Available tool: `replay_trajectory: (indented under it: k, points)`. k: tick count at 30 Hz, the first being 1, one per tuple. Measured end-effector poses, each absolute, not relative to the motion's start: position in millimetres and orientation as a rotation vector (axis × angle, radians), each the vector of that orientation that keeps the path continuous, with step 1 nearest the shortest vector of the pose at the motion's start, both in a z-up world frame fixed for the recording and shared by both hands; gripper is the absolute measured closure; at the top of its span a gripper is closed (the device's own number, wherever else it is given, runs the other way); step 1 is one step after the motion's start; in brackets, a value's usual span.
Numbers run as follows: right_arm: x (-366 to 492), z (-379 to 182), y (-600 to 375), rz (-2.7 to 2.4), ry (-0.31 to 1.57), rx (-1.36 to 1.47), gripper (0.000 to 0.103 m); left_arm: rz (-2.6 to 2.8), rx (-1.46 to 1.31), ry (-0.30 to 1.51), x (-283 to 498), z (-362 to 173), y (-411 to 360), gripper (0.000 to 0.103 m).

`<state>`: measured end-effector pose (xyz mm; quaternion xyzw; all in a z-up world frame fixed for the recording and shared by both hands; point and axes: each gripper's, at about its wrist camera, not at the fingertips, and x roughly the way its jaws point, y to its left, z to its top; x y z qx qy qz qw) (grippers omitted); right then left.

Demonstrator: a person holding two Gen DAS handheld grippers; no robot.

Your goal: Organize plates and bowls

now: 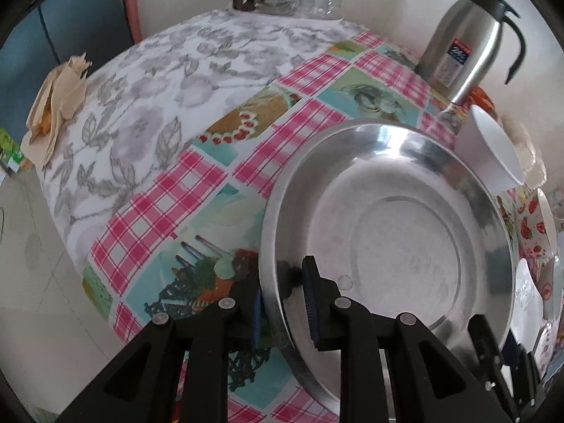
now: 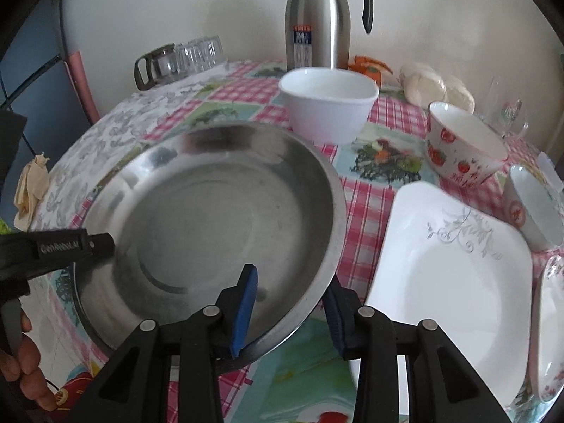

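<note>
Your left tool [image 1: 282,303] is clamped on the near-left rim of the steel plate [image 1: 398,232]: one pad inside the dish, one outside under the rim. Your right tool [image 2: 290,312] straddles the plate's near-right rim [image 2: 331,246]; the inner blue pad [image 2: 245,313] lies against the inside wall, the outer one sits just below the edge, so it looks gripped. Both tools point steeply down. Your hand [image 2: 24,363] shows at the lower left of the right view, on the left tool's handle. The plate sits over the checked tablecloth [image 2: 366,208] on the bench. White bowl [image 2: 328,105] behind it, square white plate [image 2: 454,282] just right, strawberry bowl [image 2: 461,144] beyond. Thermos [image 2: 317,17] and glass jug [image 2: 158,65] stand by the wall.
</note>
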<state>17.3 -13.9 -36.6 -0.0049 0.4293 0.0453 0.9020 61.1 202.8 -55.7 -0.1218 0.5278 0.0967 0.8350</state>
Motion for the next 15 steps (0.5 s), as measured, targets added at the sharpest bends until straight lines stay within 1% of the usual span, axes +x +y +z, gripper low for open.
replay_trajectory:
  k: [7,15]
  points:
    - [10,-21,-25,0.106,0.845,0.042,0.065,0.181,-0.242,1.082,54,-46,197,0.081]
    - [-2,-6,-31,0.109,0.795,0.031,0.065,0.181,-0.223,1.023,44,-30,187,0.081]
